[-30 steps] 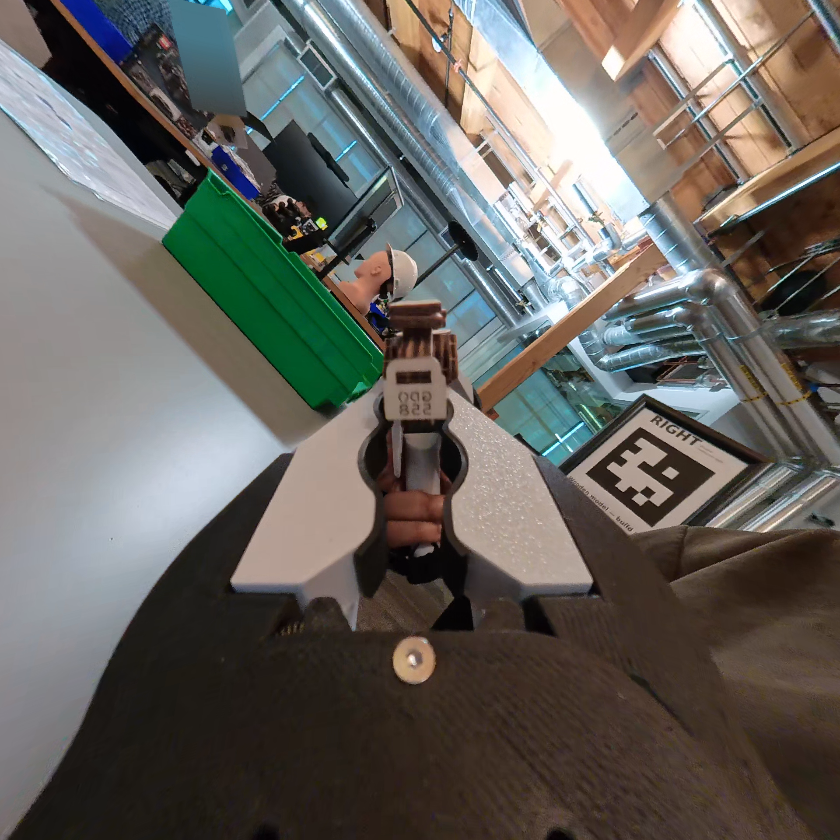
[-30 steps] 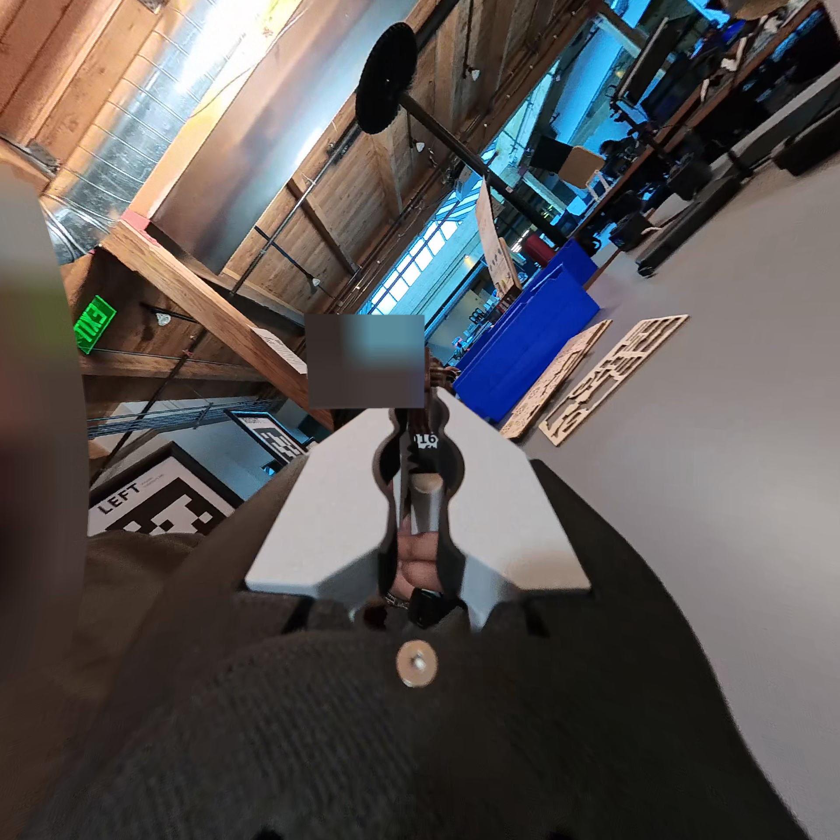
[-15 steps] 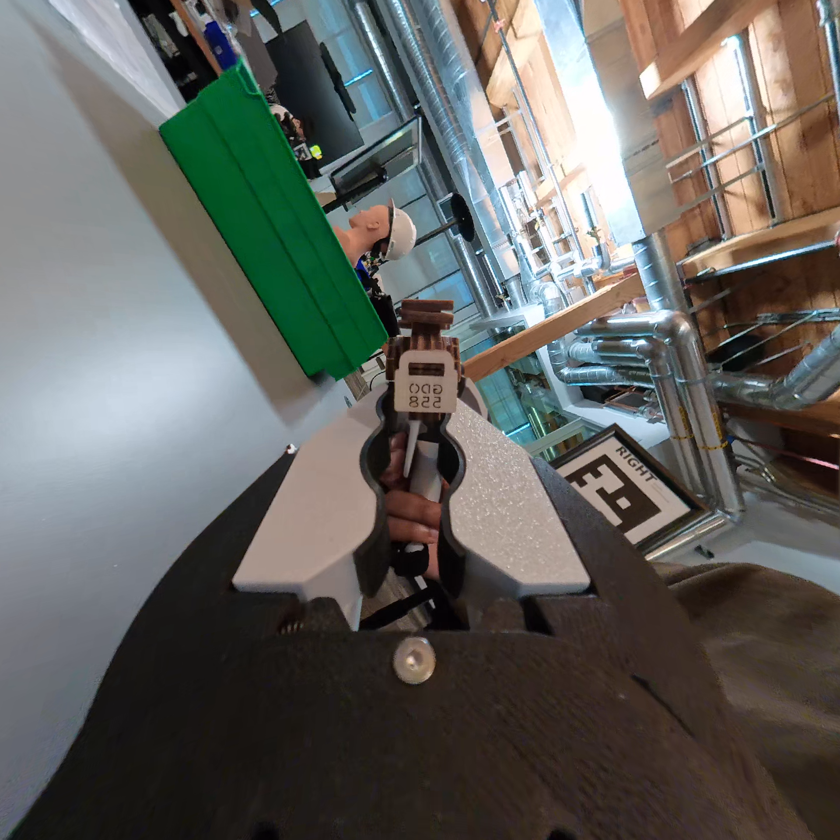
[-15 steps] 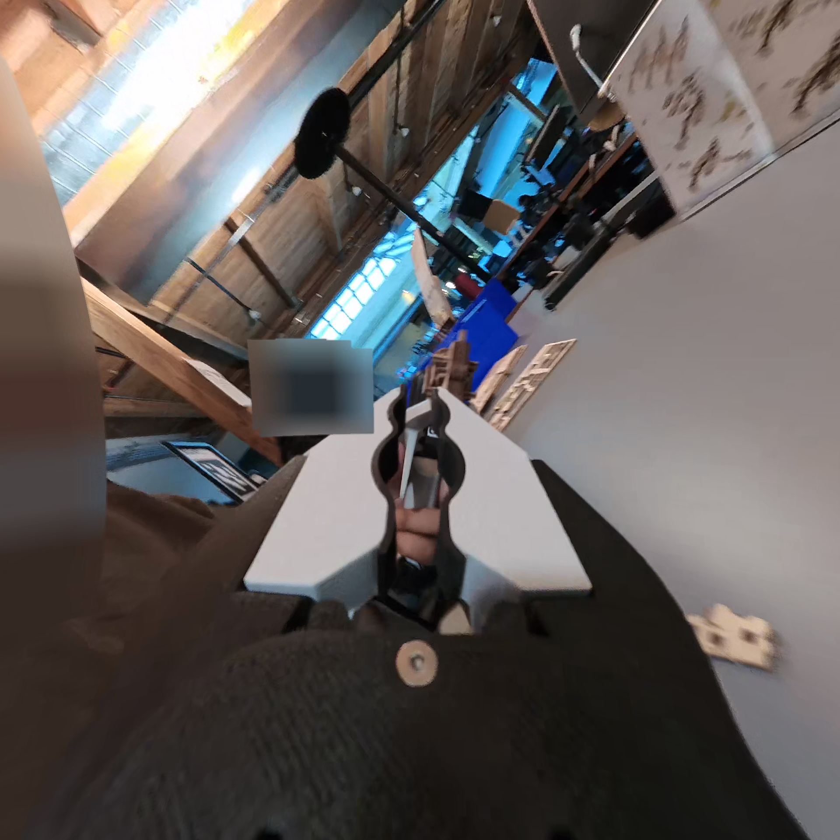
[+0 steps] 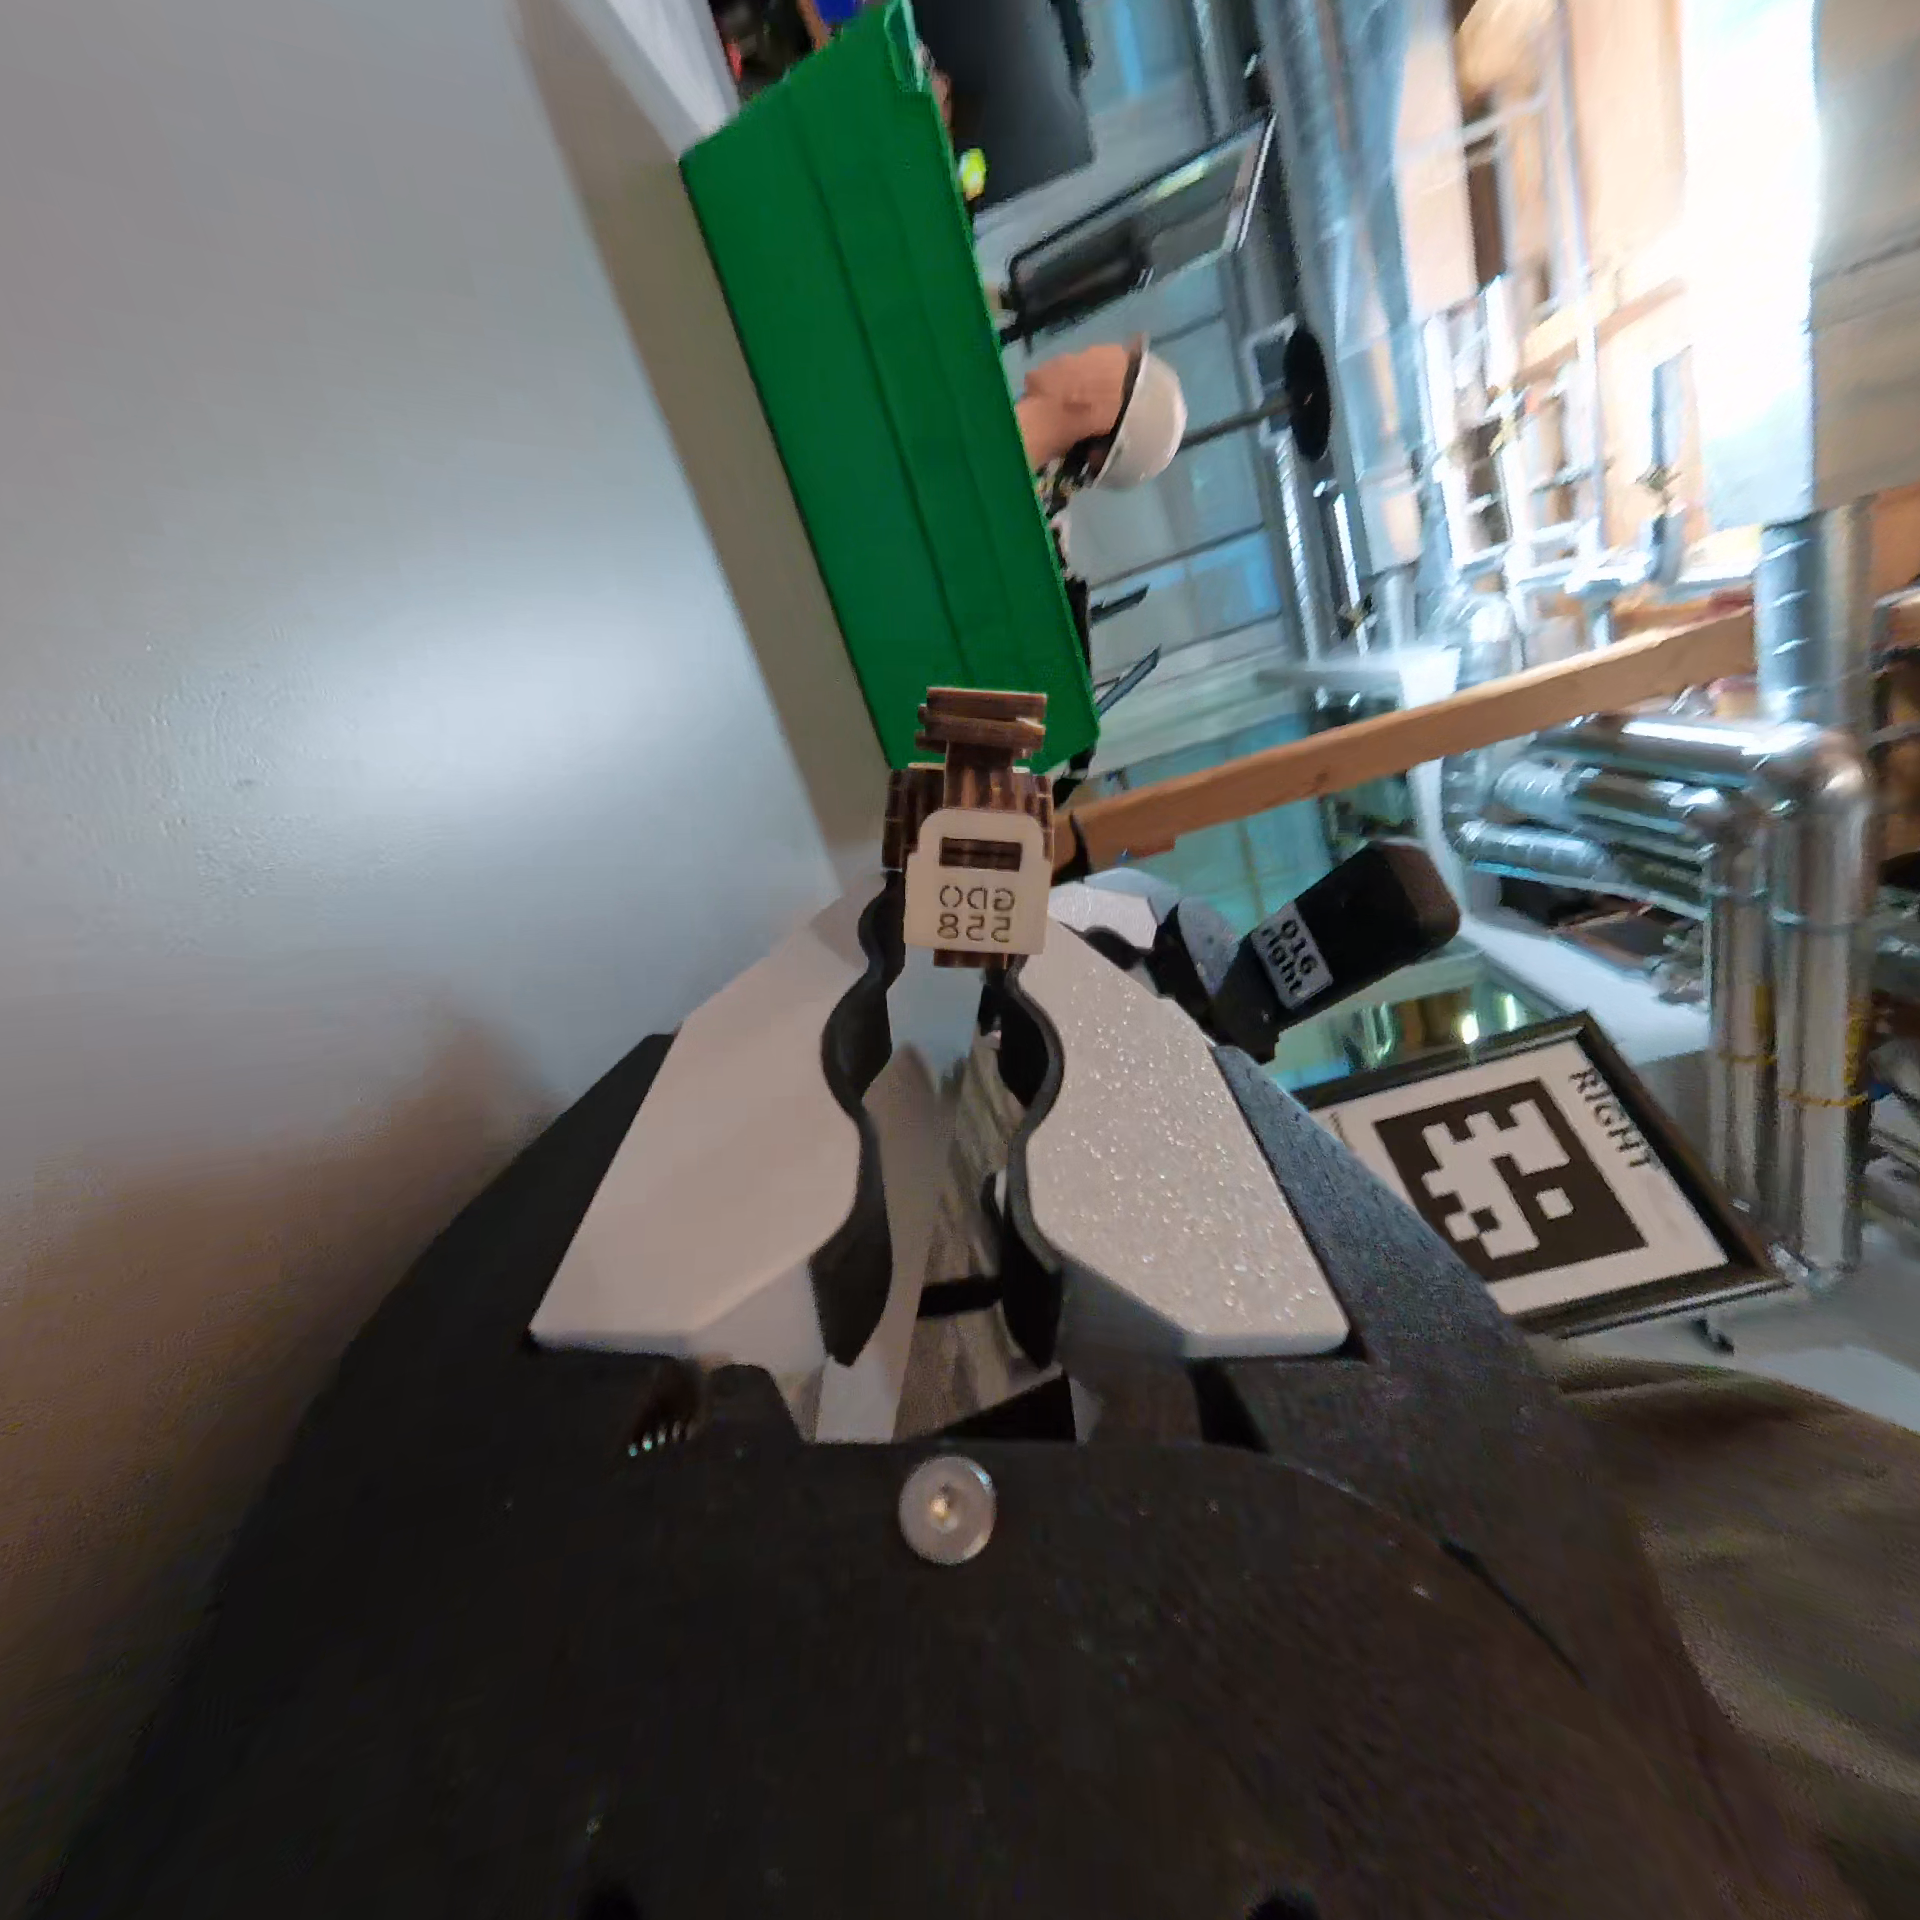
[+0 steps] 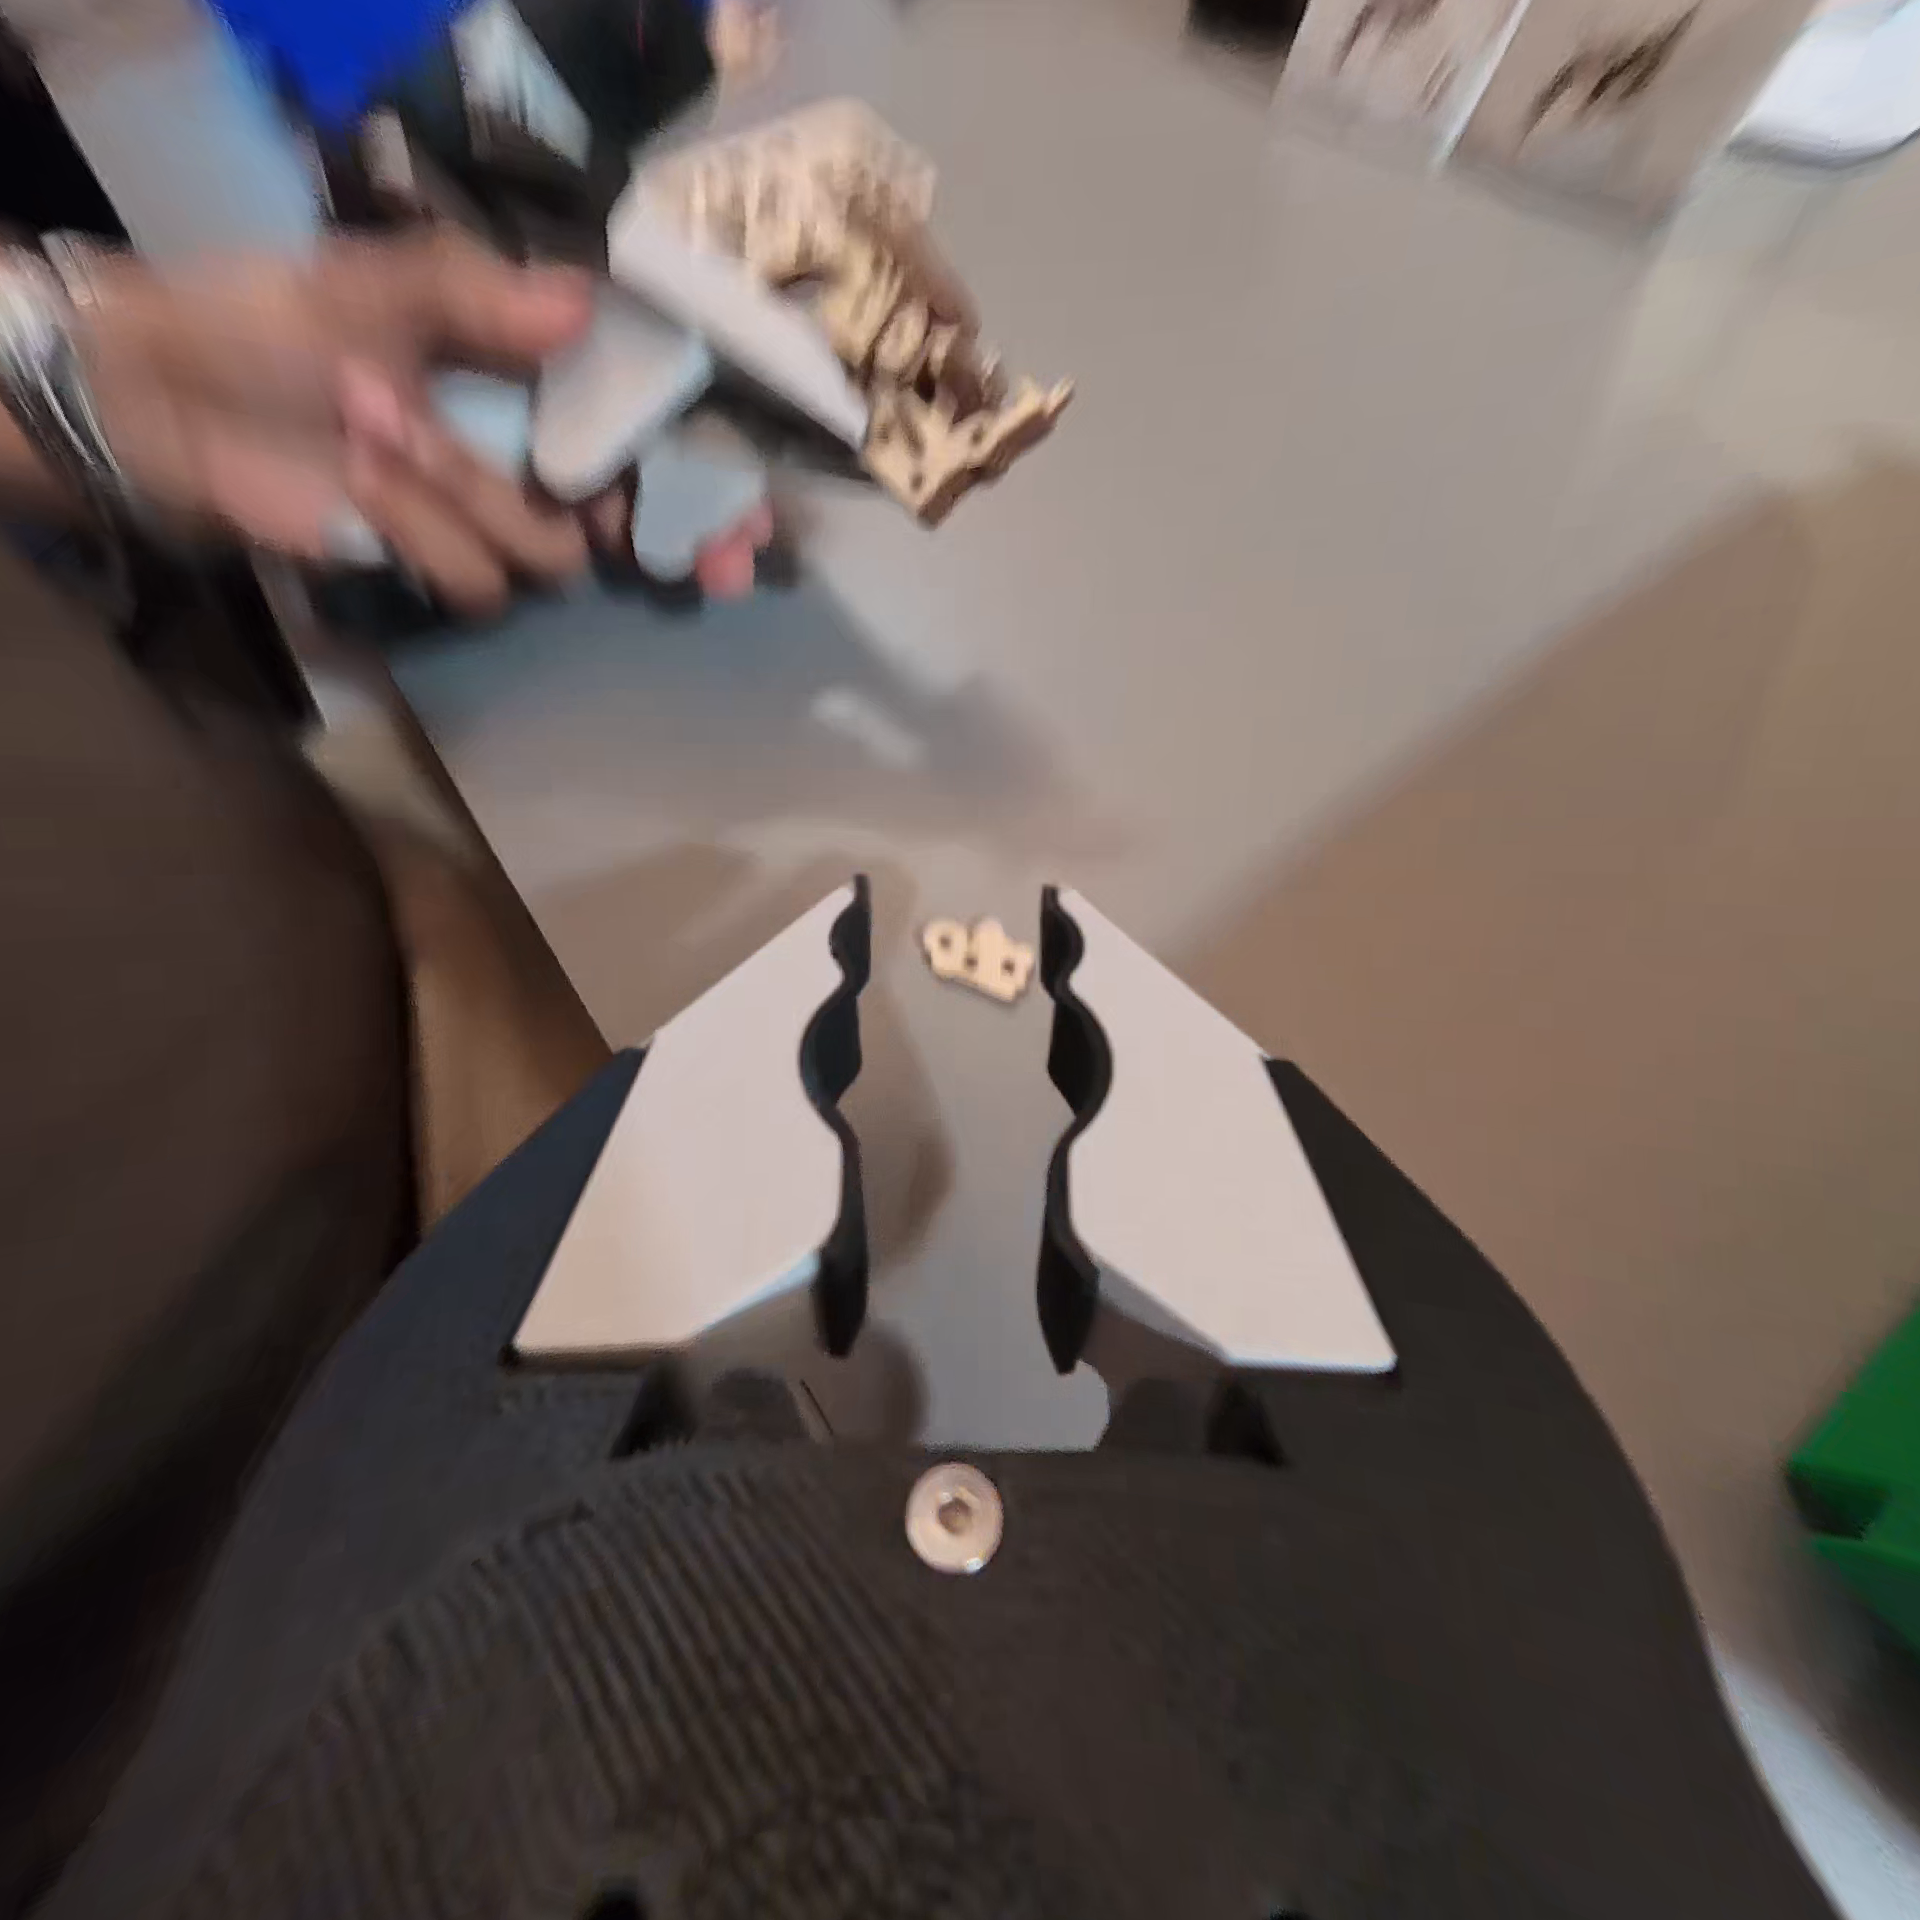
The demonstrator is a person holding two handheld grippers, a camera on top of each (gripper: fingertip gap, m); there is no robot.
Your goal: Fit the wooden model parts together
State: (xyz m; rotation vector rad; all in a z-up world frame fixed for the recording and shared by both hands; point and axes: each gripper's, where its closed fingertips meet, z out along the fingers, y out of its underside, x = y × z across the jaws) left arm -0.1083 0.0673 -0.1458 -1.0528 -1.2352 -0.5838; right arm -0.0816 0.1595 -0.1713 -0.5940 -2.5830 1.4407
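My left gripper is shut on the wooden model, a small stack of brown slotted parts with a pale tag piece in front, held up in the air. In the right wrist view the same model shows blurred at the upper left, in the left gripper held by a hand. My right gripper is open and empty, low over the grey table. A small pale wooden part lies on the table between its fingertips. The right gripper's black body shows behind the model.
A green bin stands on the table beyond the model; its corner also shows in the right wrist view. Pale boards stand blurred at the table's far side. A brown sleeve fills the left. There is about 11 centimetres between the tips of the two grippers.
My right gripper has opened, let go near the model and swung down to the table over the small loose part. My left gripper keeps hold of the model and has tilted.
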